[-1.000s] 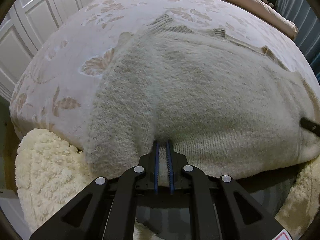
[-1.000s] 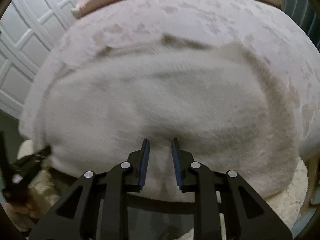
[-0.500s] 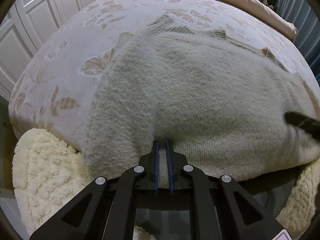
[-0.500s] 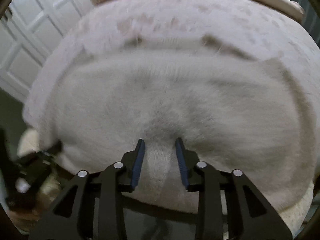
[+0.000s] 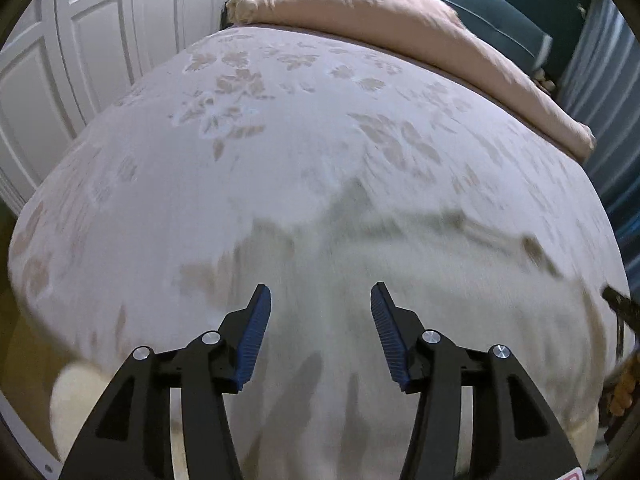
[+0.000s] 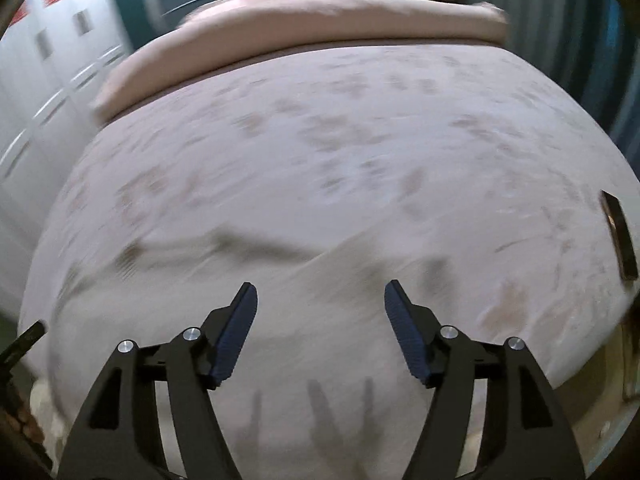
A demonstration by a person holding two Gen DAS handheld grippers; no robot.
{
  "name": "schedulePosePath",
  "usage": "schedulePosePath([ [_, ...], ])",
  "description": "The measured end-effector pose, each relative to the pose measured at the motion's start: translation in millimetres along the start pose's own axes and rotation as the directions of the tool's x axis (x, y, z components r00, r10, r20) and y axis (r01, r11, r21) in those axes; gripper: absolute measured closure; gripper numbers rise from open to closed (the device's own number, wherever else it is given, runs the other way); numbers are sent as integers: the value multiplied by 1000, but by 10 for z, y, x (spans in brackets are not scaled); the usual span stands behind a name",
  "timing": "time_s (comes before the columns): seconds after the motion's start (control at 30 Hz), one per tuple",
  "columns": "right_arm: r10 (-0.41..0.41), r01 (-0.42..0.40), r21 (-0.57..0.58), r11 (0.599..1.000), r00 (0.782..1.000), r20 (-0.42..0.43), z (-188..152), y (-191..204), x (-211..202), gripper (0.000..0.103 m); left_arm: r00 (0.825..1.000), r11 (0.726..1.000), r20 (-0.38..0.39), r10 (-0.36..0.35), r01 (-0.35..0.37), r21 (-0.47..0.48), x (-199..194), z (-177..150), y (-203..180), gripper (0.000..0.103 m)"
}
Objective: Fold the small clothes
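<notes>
**Sweater, cream knit, flat on the bed; both tongs released**

Sweater [image 5: 400, 280]: pale, fuzzy knit, spread over the near part of the bed, its far edge marked by darker ribbed trim. Blurred in both wrist views, so the exact folds and outline cannot be told. It lies below both tools and reaches close to the near edge of the mattress.

Left tongs [image 5: 320, 300]: jaws apart, having just been opening. Nothing sits between the blue ribbed pads [image 5: 254, 340]; the knit shows beneath the gap, not pinched.

Right tongs [image 6: 320, 296]: jaws likewise apart, having just been opening, with nothing gripped. Shadows of the fingers fall on the fabric below. The tip of the other tool shows at the left edge of this view.

Bed cover [image 5: 280, 128]: pale pink with a leaf pattern, covering the whole mattress under the sweater.

Folded blanket [image 5: 380, 20]: peach-coloured, lying across the far end of the bed.

Fluffy rug [image 5: 76, 404]: cream, on the floor by the near left corner of the bed.

Cupboard doors [image 5: 80, 40]: white, panelled, along the left side.

Dark flat object [image 6: 618, 232]: on the cover at the right edge of the right view; too blurred to identify.
</notes>
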State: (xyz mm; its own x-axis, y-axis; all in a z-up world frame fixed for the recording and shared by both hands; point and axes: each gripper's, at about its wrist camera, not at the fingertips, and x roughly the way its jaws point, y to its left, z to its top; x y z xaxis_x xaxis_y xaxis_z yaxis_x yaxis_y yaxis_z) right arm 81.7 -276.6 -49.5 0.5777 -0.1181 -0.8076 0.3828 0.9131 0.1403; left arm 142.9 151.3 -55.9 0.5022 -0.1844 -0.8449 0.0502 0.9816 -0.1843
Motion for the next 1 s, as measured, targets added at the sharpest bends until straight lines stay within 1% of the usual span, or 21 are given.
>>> schedulePosePath([
  [0.1, -28, 28, 8, 1000, 999, -38, 138, -170, 362, 37, 996, 998, -72, -44, 41, -53, 408, 272, 48, 52],
  [0.13, -18, 19, 6, 1000, 998, -62, 155, -175, 490, 37, 994, 996, -91, -68, 63, -60, 506, 318, 53, 52],
  [0.17, 3, -2, 2, 1000, 995, -105, 142, -184, 631, 41, 990, 995, -108, -86, 80, -63, 607, 340, 40, 56],
  [0.2, 7, -8, -8, 1000, 992, -126, 121, -173, 687, 74, 988, 994, -126, -94, 87, -61, 687, 358, 24, 82],
  [0.23, 7, -11, -23, 1000, 990, -144, 119, -161, 729, 94, 982, 991, -145, -124, 116, -64, 751, 385, 10, 95],
  [0.27, 28, -30, -18, 999, 992, -119, 168, -145, 660, 94, 982, 990, -138, -132, 122, -76, 729, 433, 2, 95],
  [0.3, 55, -55, -1, 998, 997, -61, 231, -150, 520, 94, 984, 989, -114, -138, 130, -76, 657, 484, -2, 95],
  [0.33, 74, -74, 14, 997, 997, -4, 305, -159, 350, 95, 986, 988, -89, -142, 136, -67, 583, 516, -21, 95],
  [0.4, 94, -98, 44, 994, 993, 71, 416, -209, 129, 95, 991, 991, -35, -129, 127, -48, 441, 634, -39, 96],
  [0.47, 82, -89, 68, 994, 991, 105, 470, -289, 110, 95, 995, 993, -24, -101, 99, -58, 466, 698, -7, 95],
  [0.53, 25, -25, 61, 998, 1000, 1, 418, -352, 532, 95, 997, 998, -59, -55, 53, -41, 678, 671, -3, 95],
  [0.57, 8, -4, 55, 998, 997, -74, 351, -369, 786, 94, 992, 999, -122, -21, 18, -29, 924, 594, -6, 95],
  [0.6, -12, 18, 38, 999, 988, -154, 253, -370, 1036, 94, 989, 1000, -149, -5, 0, -31, 1043, 542, 9, 94],
  [0.63, -24, 29, 25, 999, 985, -169, 200, -356, 1117, 93, 993, 999, -119, 3, -7, -39, 1037, 518, 6, 94],
  [0.67, -35, 38, 19, 999, 991, -132, 199, -310, 1030, 91, 994, 999, -111, 6, -10, -39, 998, 529, -9, 93],
  [0.73, 0, 7, 67, 998, 995, -104, 253, -299, 825, 88, 996, 999, -93, 0, -4, -45, 848, 564, -33, 90],
  [0.77, 22, -17, 98, 995, 998, -54, 269, -285, 605, 88, 997, 999, -74, -1, -1, -35, 722, 579, -54, 87],
  [0.83, 34, -35, 89, 995, 999, 14, 251, -198, 226, 87, 999, 1000, -29, 18, -18, -2, 451, 574, -118, 87],
  [0.87, 49, -51, 78, 996, 999, 23, 223, -147, 113, 87, 1000, 1000, -3, 20, -20, 23, 276, 541, -182, 88],
  [0.93, 127, -128, 35, 991, 992, 16, 100, 68, -104, 87, 1000, 998, 9, -24, 23, 64, 0, 393, -361, 84],
  [1.0, 206, -207, -24, 978, 978, -42, -189, 384, -204, 87, 997, 993, -13, -76, 76, 95, -112, 166, -519, 76],
])
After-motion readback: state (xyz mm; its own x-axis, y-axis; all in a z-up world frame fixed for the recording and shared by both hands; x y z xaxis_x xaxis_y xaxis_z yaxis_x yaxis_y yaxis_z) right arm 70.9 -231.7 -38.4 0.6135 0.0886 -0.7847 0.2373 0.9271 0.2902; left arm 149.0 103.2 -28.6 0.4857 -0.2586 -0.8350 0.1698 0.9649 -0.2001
